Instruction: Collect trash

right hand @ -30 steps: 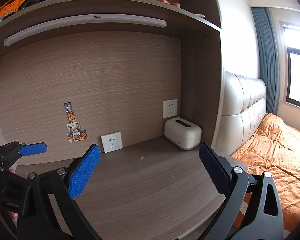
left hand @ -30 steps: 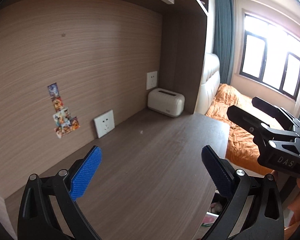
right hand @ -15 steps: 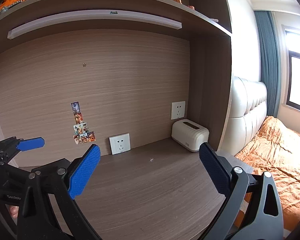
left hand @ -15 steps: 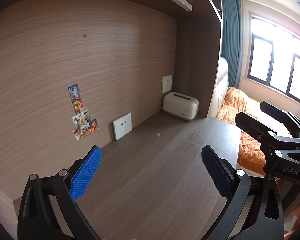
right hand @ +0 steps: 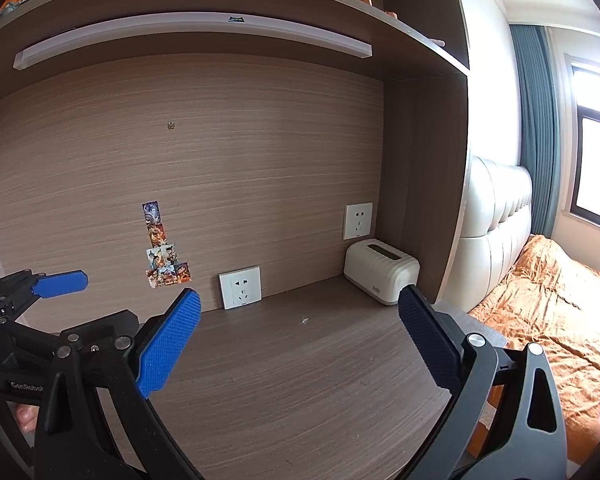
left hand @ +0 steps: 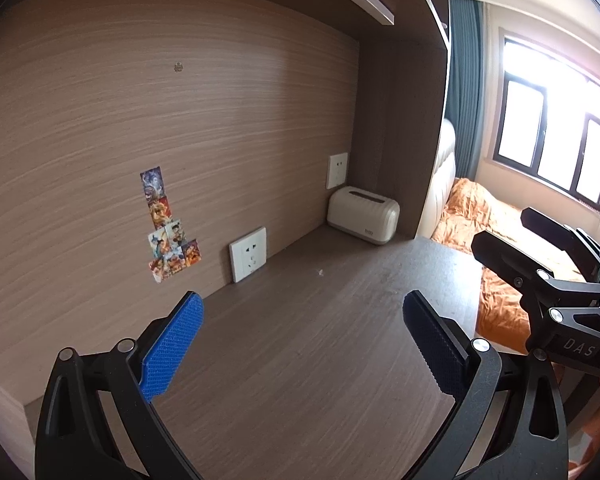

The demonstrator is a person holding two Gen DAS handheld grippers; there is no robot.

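Both grippers hover over a brown wooden worktop [left hand: 300,360] set in an alcove, with their blue-padded fingers spread wide and nothing between them. The left gripper [left hand: 304,344] is seen from its own camera; in the same view the right gripper [left hand: 556,288] shows at the right edge, black, over the side of the worktop. From the right wrist view the right gripper [right hand: 300,344] is likewise open, and the left gripper [right hand: 40,308] appears at the left edge with one blue pad [right hand: 60,283] showing.

The only trash in sight is a tiny pale scrap [left hand: 321,272] lying on the worktop towards the back, between the lower socket [left hand: 248,255] and the cream box [left hand: 363,220] in the right rear corner; it is also visible from the right wrist [right hand: 305,321]. It lies ahead of both grippers and apart from them.

A second socket [left hand: 337,170] sits on the back panel above the box. A column of small colourful stickers [left hand: 168,224] is stuck to the panel left of the lower socket. To the right are a bed with an orange cover [right hand: 560,312] and a window [left hand: 556,152]
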